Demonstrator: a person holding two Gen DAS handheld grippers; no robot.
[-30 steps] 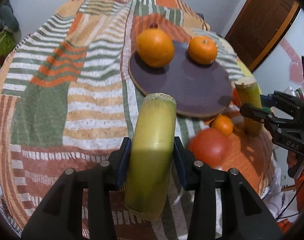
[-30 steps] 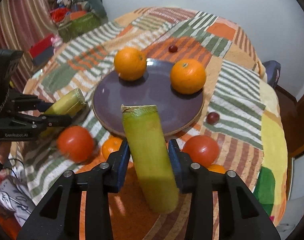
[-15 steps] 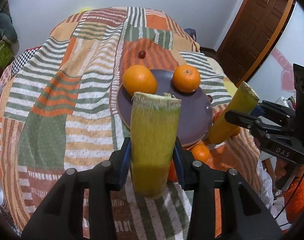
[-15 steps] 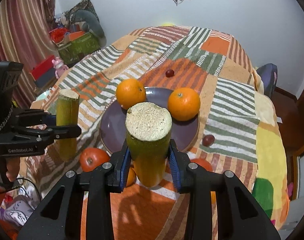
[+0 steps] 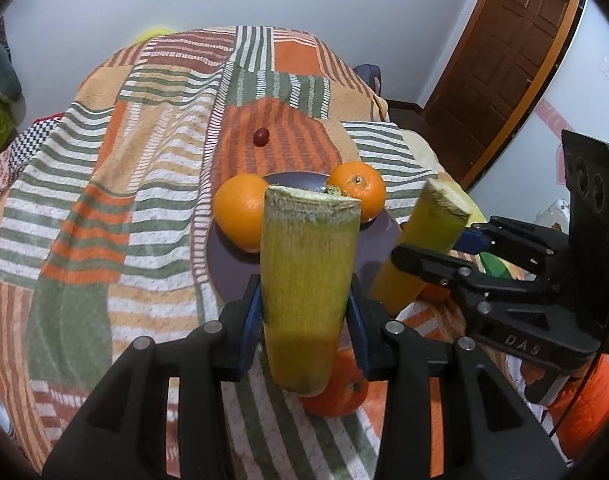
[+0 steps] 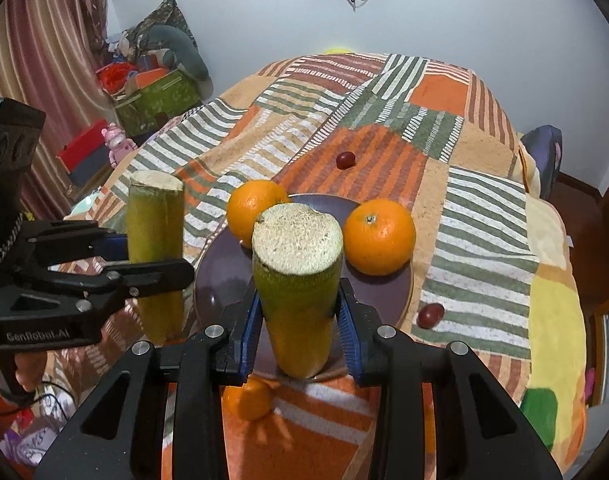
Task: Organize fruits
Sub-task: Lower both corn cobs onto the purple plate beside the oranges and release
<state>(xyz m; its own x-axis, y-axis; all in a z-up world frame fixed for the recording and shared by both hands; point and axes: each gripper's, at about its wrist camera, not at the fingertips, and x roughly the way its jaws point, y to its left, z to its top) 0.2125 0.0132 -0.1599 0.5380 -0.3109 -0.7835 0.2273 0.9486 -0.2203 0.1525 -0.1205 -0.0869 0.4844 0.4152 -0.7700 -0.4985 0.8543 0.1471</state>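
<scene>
Left tool [image 5: 304, 314] grips cane [image 5: 310, 280], right tool [image 6: 298, 318] grips second cane [image 6: 296, 280]; both upright, plate [image 6: 220, 280] just ahead, right nearer.

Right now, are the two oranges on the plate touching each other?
Apart. The right wrist view shows bare purple plate between the left orange and the right orange; the cane piece in the right claw partly covers the left one.

Fruit on the bed
Two oranges [image 6: 257, 211] [image 6: 379, 236] sat on the plate [image 6: 224, 280] at frame centre; a grape [image 6: 345, 160] lay above them, another [image 6: 431, 315] lower right.
</scene>
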